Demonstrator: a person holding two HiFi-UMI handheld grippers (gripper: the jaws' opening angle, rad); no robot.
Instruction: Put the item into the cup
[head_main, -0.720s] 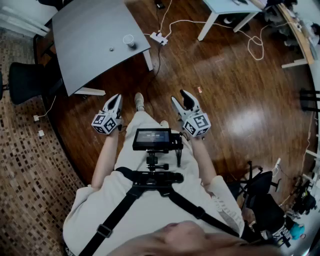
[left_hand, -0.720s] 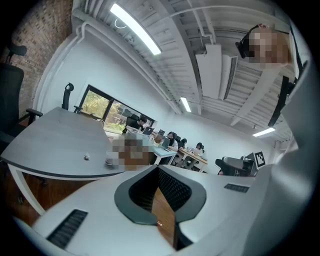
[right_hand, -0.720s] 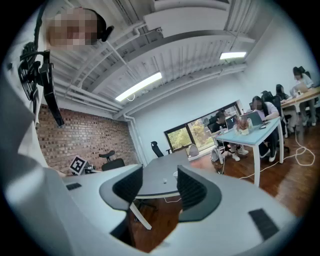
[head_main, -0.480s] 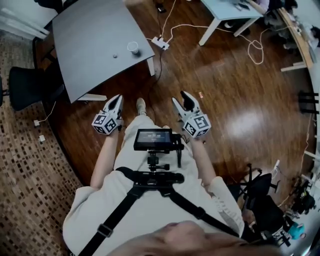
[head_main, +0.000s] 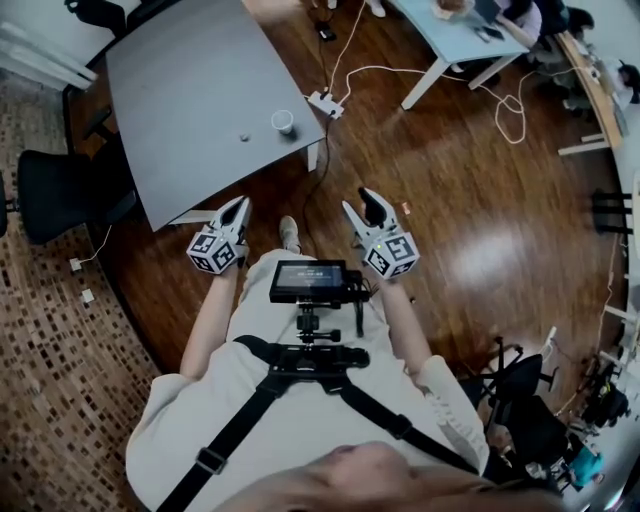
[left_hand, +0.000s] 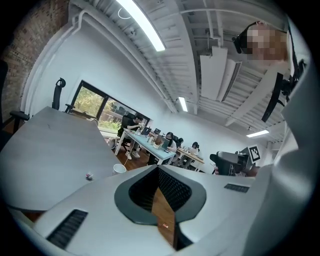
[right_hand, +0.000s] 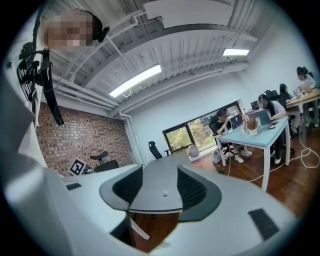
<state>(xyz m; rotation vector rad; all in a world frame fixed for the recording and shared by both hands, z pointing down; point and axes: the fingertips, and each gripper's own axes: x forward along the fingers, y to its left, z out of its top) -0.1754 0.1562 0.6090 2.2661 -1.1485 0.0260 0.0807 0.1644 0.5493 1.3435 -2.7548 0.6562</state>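
Table (head_main: 180, 100) nearer now — item (head_main: 243, 137) well beyond right hand-held gripper (head_main: 358, 203)

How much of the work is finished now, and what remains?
Nothing looks done yet: the small item lies on the grey table, beside the white cup, not in it. Nothing is in hand: the left claw is shut and empty, the right claw open and empty, both short of the table. Remaining: reach, grip the item, drop it into the cup.
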